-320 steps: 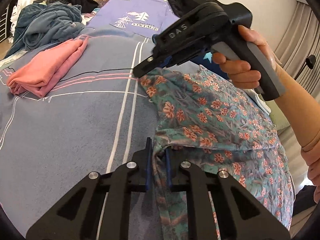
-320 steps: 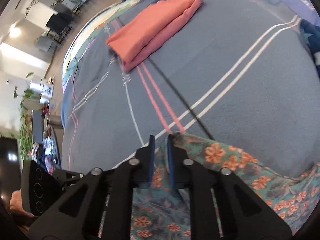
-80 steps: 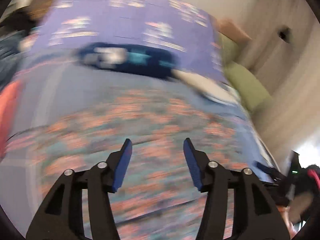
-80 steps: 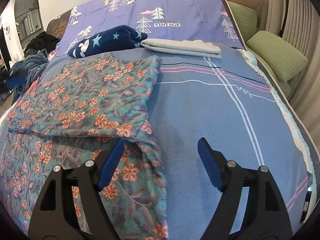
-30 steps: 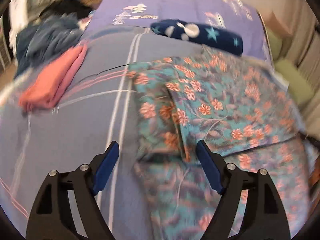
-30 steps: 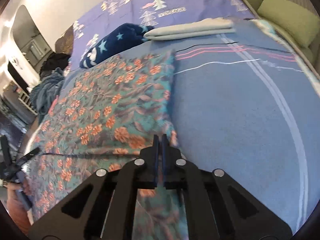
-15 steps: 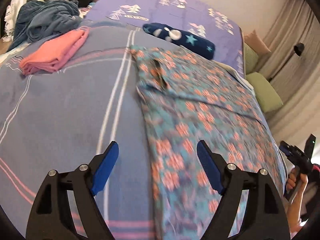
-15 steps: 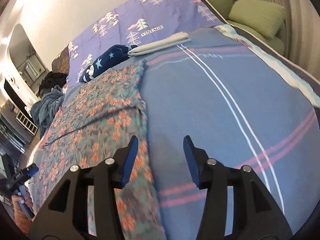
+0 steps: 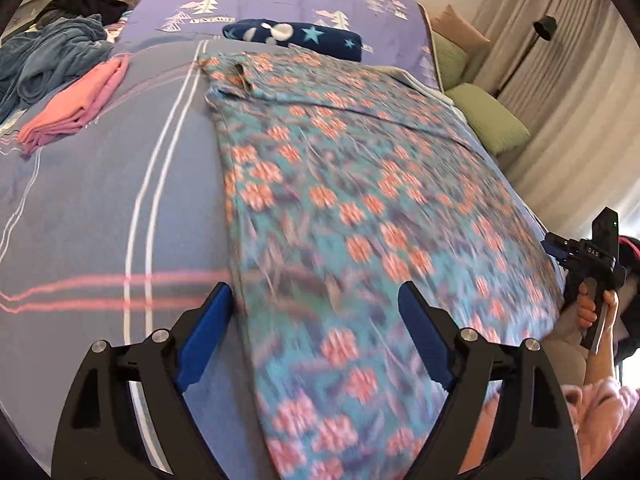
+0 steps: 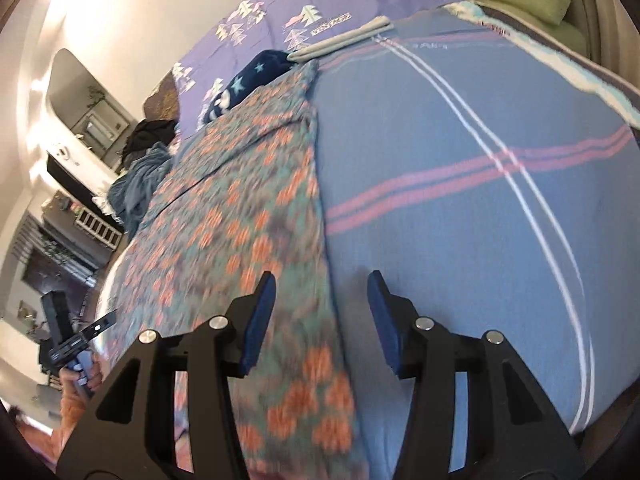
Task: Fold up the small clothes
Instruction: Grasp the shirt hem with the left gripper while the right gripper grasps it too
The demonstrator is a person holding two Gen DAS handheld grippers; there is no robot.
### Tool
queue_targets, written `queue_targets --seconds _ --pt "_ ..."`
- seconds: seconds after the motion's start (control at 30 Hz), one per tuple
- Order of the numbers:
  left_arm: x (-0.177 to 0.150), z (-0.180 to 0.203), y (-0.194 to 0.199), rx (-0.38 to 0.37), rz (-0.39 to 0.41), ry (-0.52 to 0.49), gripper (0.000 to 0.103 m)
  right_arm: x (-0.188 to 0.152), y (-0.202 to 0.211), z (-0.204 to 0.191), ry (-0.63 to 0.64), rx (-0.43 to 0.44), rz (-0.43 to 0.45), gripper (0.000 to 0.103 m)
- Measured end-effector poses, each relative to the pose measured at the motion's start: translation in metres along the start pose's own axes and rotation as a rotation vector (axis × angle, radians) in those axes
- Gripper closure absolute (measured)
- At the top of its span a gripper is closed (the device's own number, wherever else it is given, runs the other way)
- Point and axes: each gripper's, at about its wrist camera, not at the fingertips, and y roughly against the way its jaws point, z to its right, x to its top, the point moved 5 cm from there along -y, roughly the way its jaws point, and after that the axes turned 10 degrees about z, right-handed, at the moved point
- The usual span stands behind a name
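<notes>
Floral garment (image 9: 360, 208), motion-blurred, near edge cut off, on bed (image 9: 100, 208); left claw (image 9: 316, 340) and right claw (image 10: 320, 316) spread, empty.

Teal garment (image 9: 360, 184) with orange flowers on blue striped blanket (image 9: 100, 208)

Green cushions (image 9: 494, 120) and grey curtains (image 9: 568, 80) flank the striped blue bedspread (image 9: 80, 208)

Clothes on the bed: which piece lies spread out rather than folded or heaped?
The floral garment, flat between both open tongs. The pink piece is folded, the star-print one rolled, the blue one heaped.
</notes>
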Motion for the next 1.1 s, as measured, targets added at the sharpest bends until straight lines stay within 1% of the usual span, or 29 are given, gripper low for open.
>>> queue_targets --seconds 0.13,0.23,0.3,0.33,0.37,0.43,0.5,0.53,0.57,0.6,0.63,0.67,0.7,0.73,0.77,0.8,0.83,0.9,1.0,1.1 --pt "-0.016 0.001 0.017 -0.028 -0.009 0.039 0.019 -0.023 0.024 0.002 0.0 0.033 -0.025 0.054" --pt "-0.031 0.004 0.033 -0.056 -0.029 0.05 0.025 -0.038 0.041 0.004 0.006 0.053 -0.039 0.054" --pt "-0.04 0.008 0.041 -0.08 -0.048 0.05 0.033 -0.045 0.045 0.005 0.005 0.073 -0.049 0.053" --pt "-0.044 0.011 0.043 -0.096 -0.056 0.049 0.033 -0.048 0.045 0.003 0.014 0.086 -0.054 0.049" --pt "-0.047 0.014 0.043 -0.107 -0.059 0.035 0.033 -0.048 0.044 0.002 0.02 0.094 -0.055 0.042" --pt "-0.049 0.018 0.038 -0.103 -0.06 0.009 0.033 -0.045 0.035 -0.003 0.023 0.135 -0.061 0.035" --pt "-0.047 0.018 0.033 -0.117 -0.05 0.021 0.034 -0.04 0.025 -0.009 0.032 0.145 -0.067 0.035" --pt "-0.045 0.016 0.033 -0.127 -0.042 0.038 0.037 -0.036 0.021 -0.012 0.037 0.138 -0.069 0.042" --pt "-0.043 0.013 0.034 -0.119 -0.038 0.058 0.065 -0.033 0.018 -0.014 0.048 0.114 -0.069 0.07" --pt "-0.042 0.007 0.034 -0.104 -0.044 0.084 0.101 -0.032 0.016 -0.014 0.053 0.102 -0.078 0.087" --pt "-0.042 0.0 0.033 -0.088 -0.055 0.129 0.1 -0.032 0.015 -0.012 0.038 0.098 -0.097 0.099" --pt "-0.041 -0.008 0.035 -0.093 -0.052 0.182 0.1 -0.031 0.016 -0.01 0.004 0.11 -0.091 0.1" --pt "-0.039 -0.014 0.04 -0.102 -0.03 0.224 0.1 -0.026 0.021 -0.006 -0.046 0.145 -0.065 0.1" --pt "-0.034 -0.016 0.046 -0.107 0.002 0.238 0.1 -0.02 0.027 -0.004 -0.096 0.184 -0.036 0.1" --pt "-0.03 -0.016 0.051 -0.117 0.029 0.241 0.1 -0.016 0.031 -0.002 -0.123 0.207 -0.019 0.1" --pt "-0.02 -0.013 0.06 -0.141 0.076 0.244 0.1 -0.009 0.037 -0.002 -0.158 0.251 0.004 0.1" --pt "-0.013 -0.009 0.066 -0.16 0.107 0.242 0.1 -0.002 0.042 -0.005 -0.171 0.284 0.019 0.1" --pt "0.007 0.001 0.076 -0.187 0.174 0.211 0.1 0.009 0.046 -0.014 -0.146 0.301 0.045 0.1" --pt "0.029 0.007 0.081 -0.171 0.235 0.163 0.099 0.024 0.046 -0.029 -0.117 0.329 0.067 0.1" --pt "0.047 0.007 0.076 -0.16 0.261 0.165 0.099 0.043 0.041 -0.041 -0.123 0.365 0.092 0.1"
